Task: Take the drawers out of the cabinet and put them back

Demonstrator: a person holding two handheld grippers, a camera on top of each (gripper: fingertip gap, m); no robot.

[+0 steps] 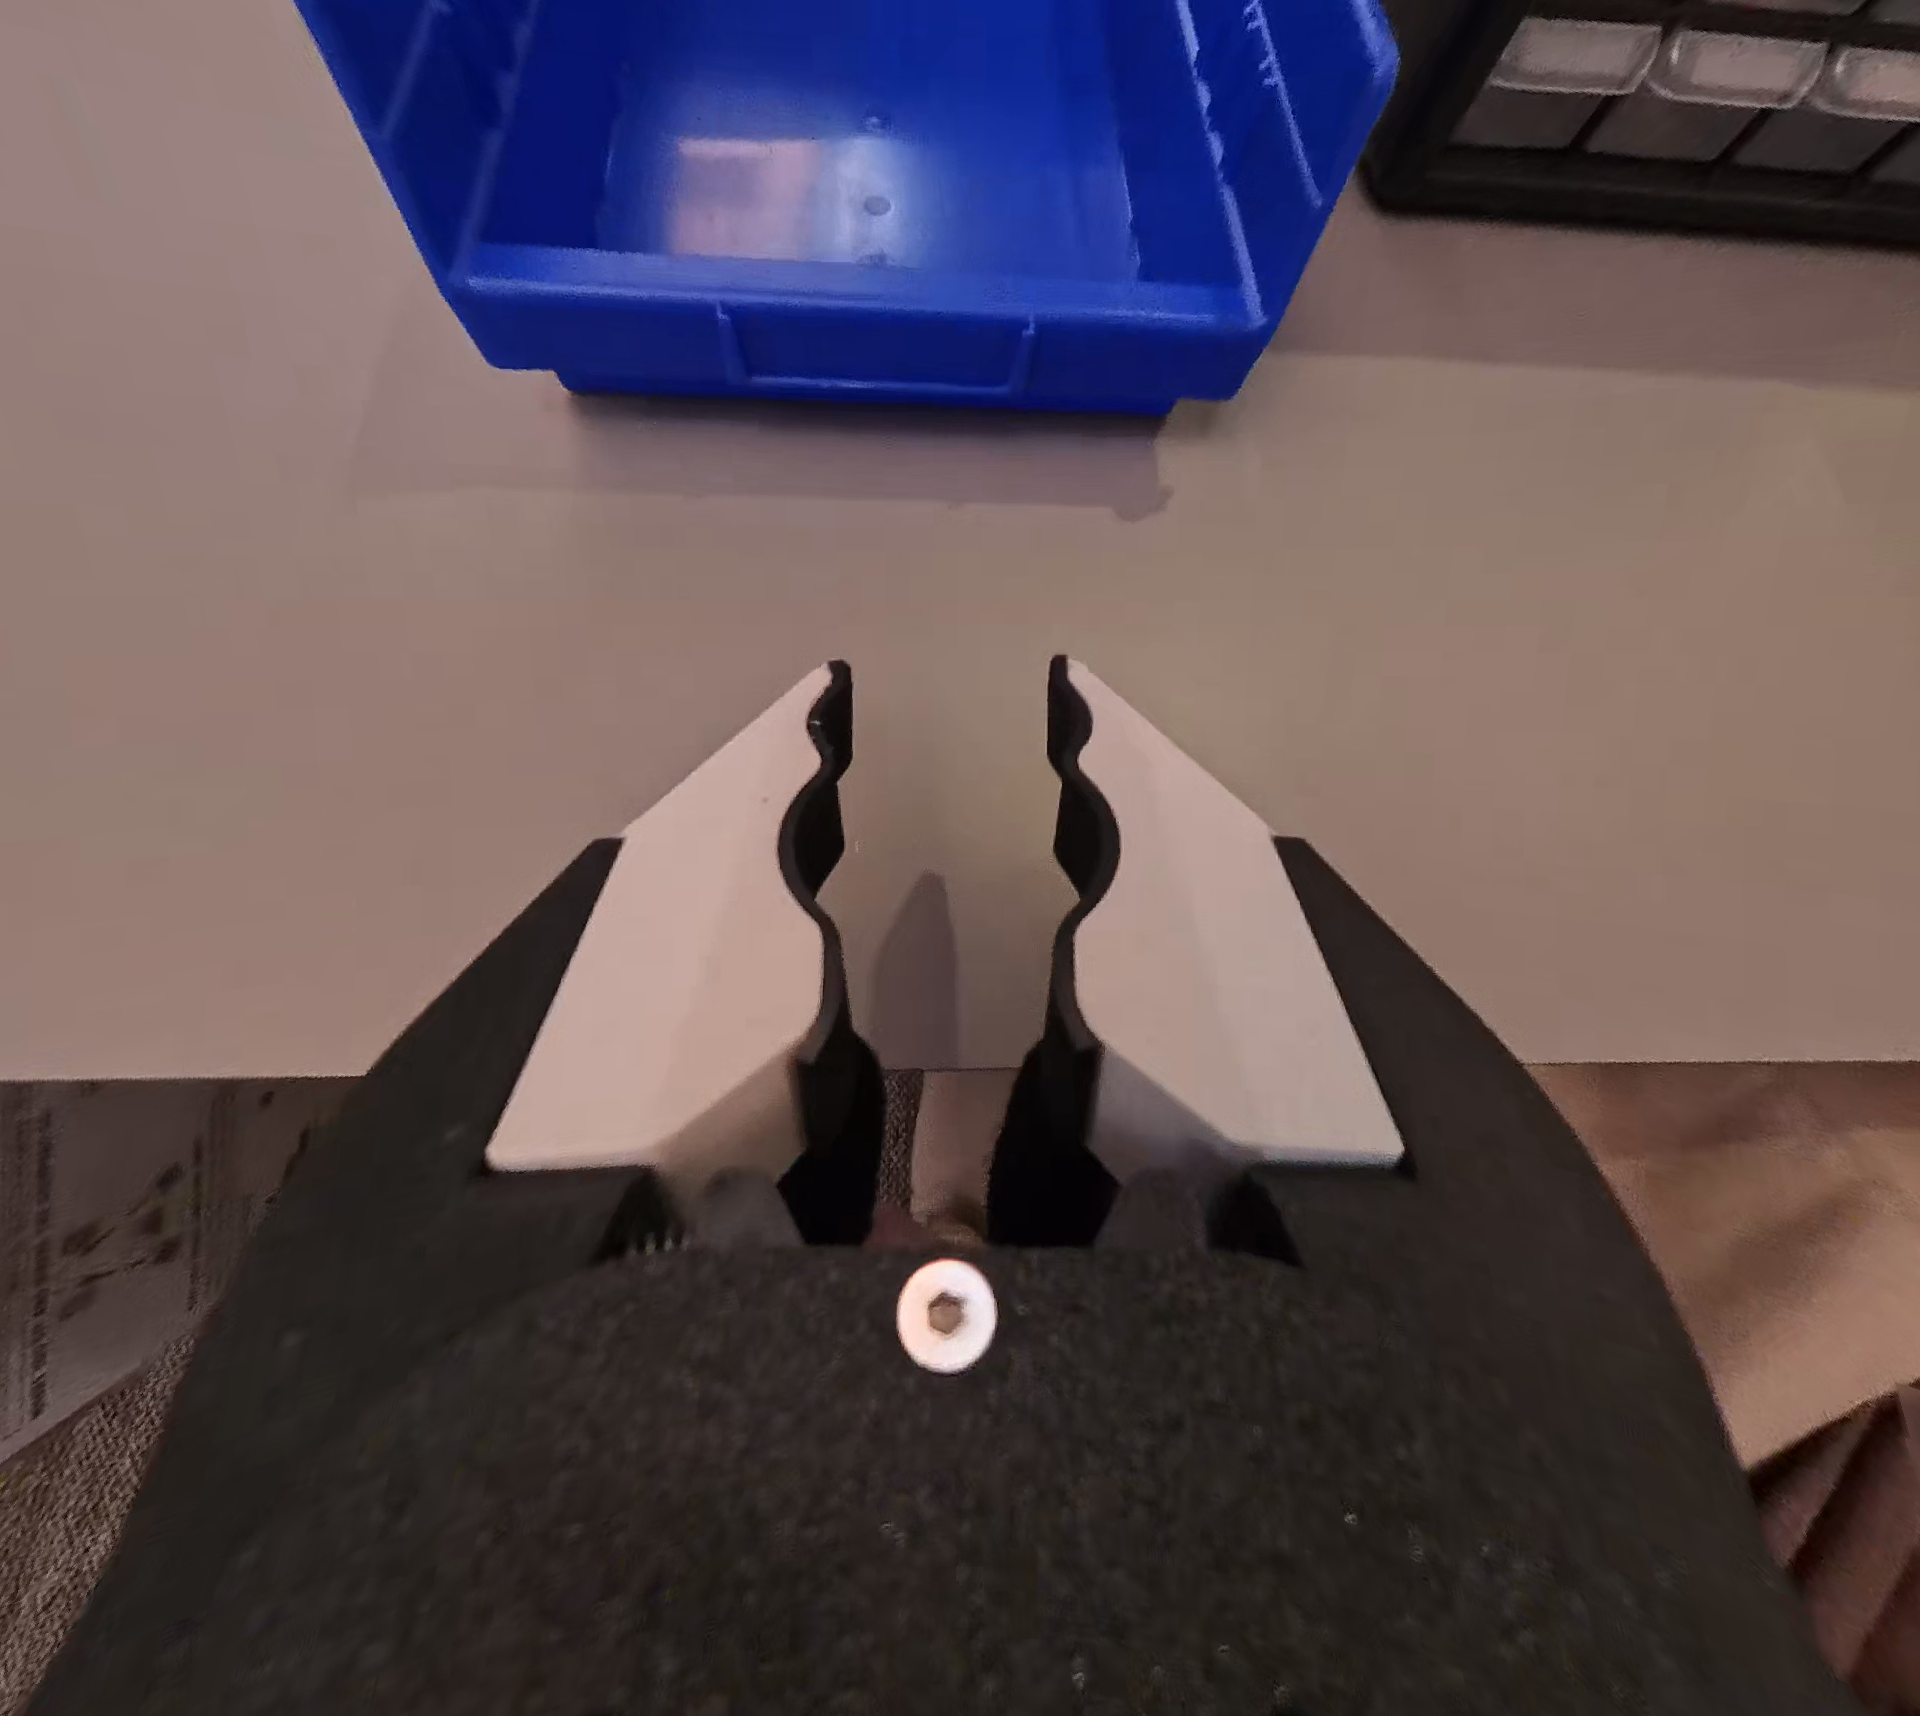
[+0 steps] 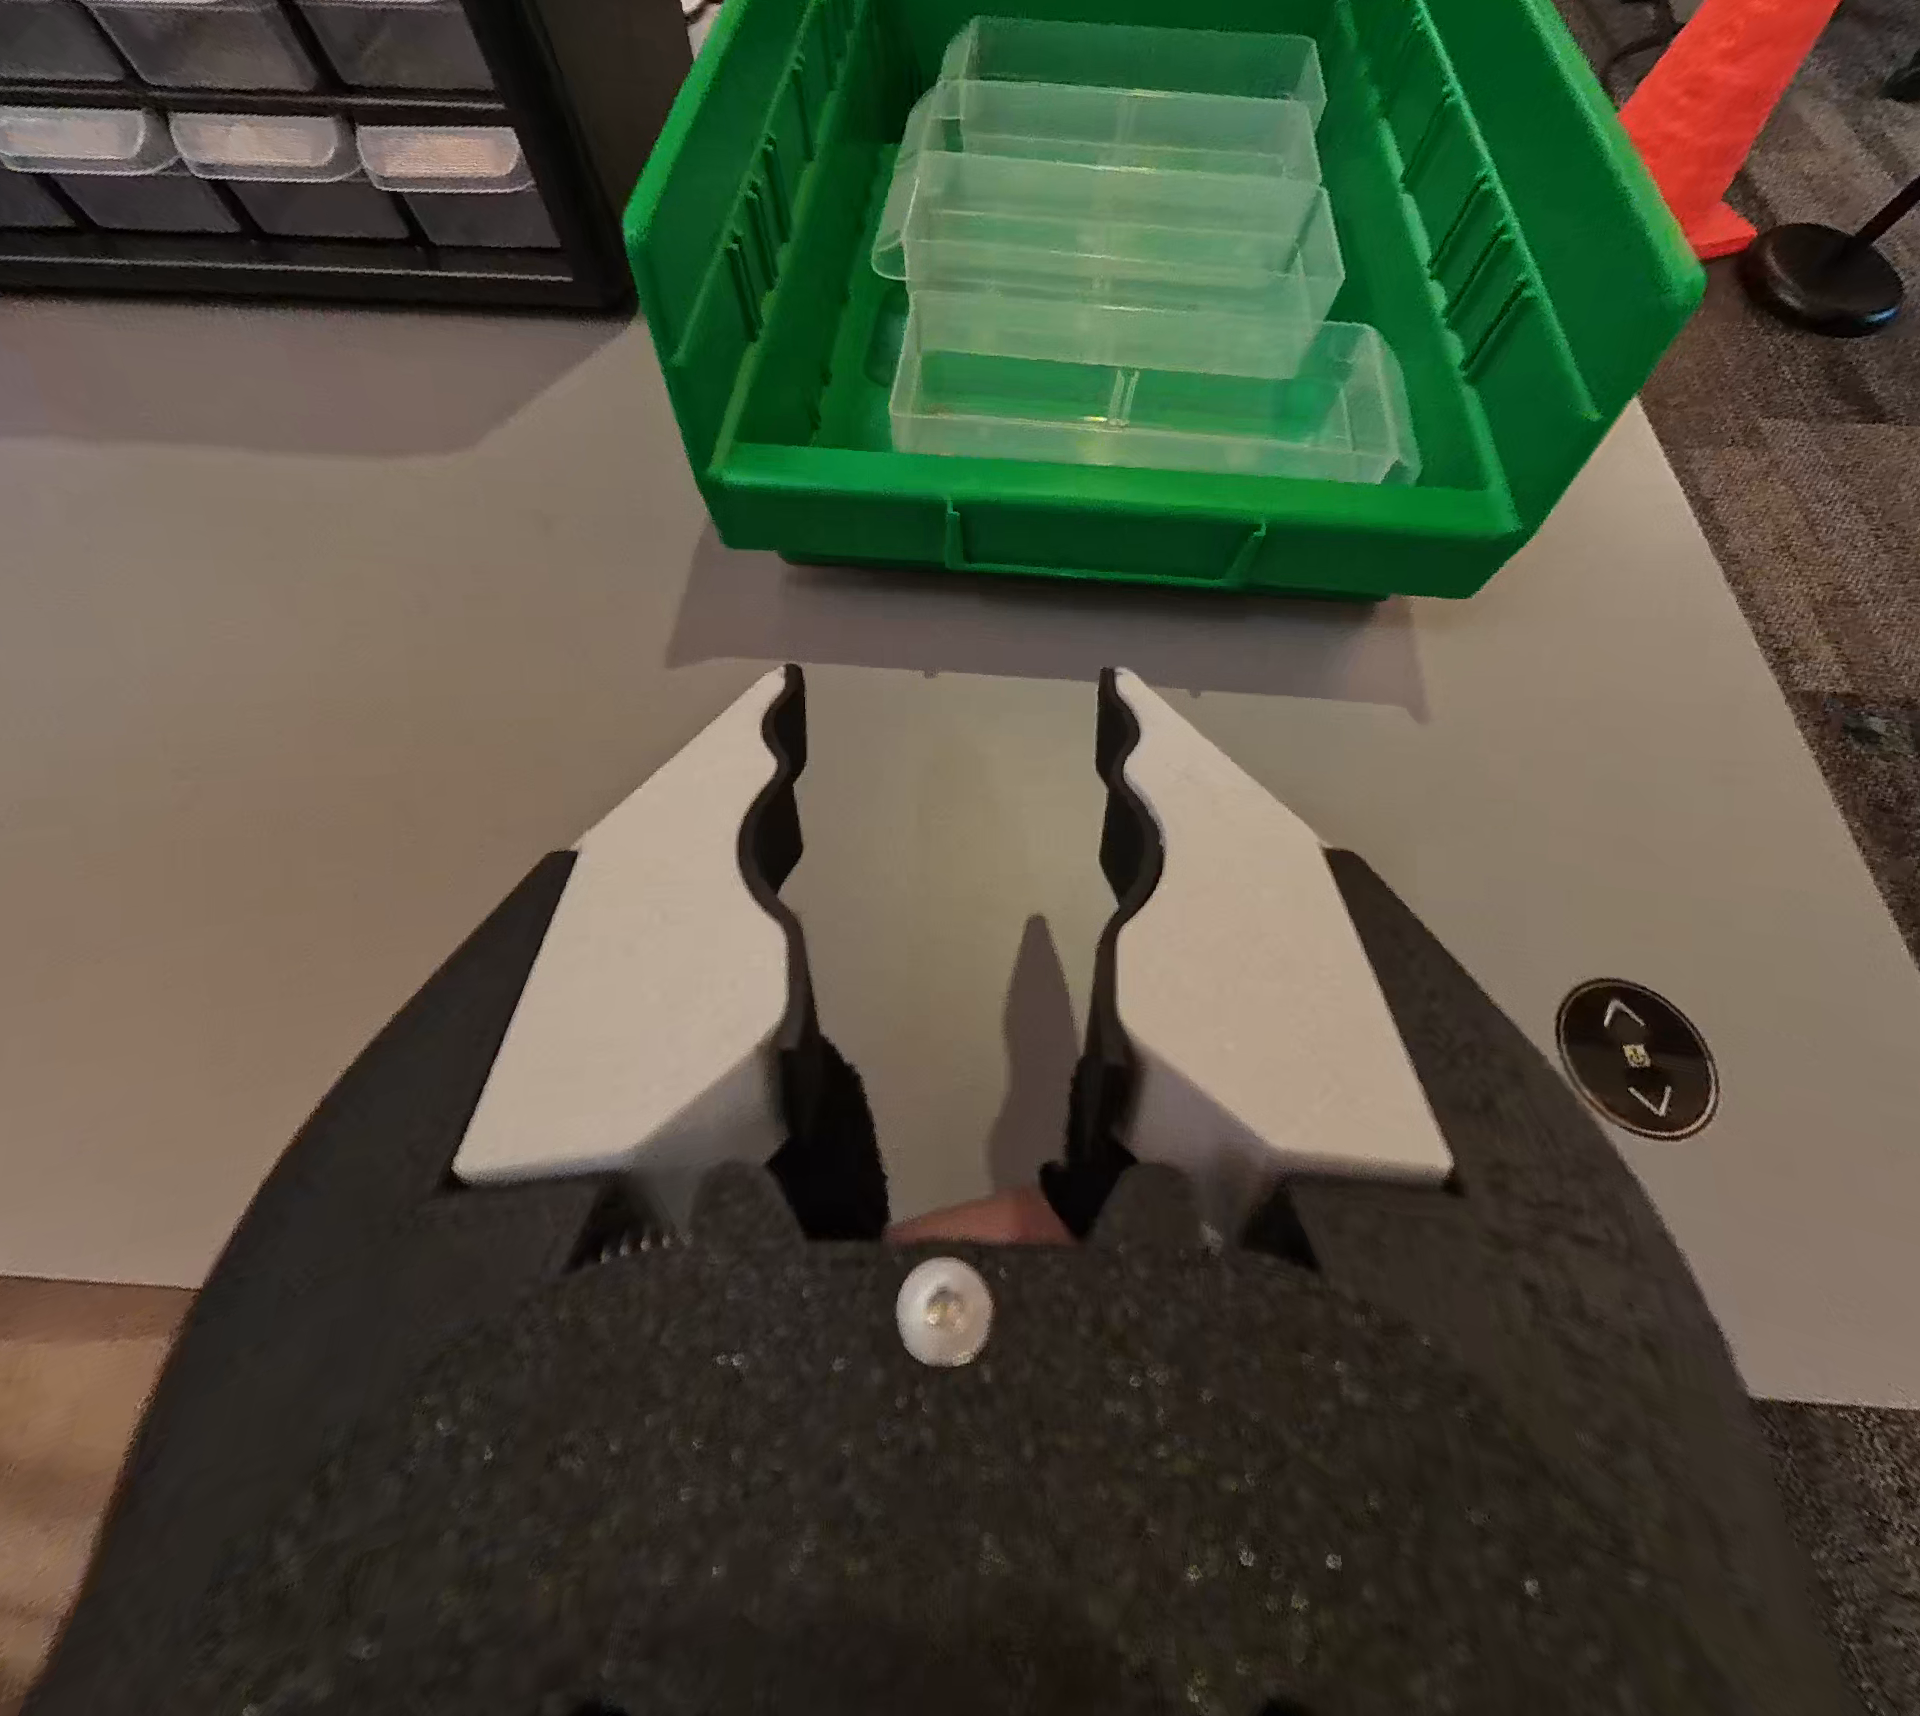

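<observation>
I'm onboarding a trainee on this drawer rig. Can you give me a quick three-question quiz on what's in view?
1. True or false: the blue bin holds clear drawers.
2. How many clear drawers lie in the green bin? A) none B) four C) nine
3. Fill in: both the left tool and the right tool are ____ and hold nothing.

Key: 1 false, the blue bin is empty; 2 B; 3 open.
</observation>
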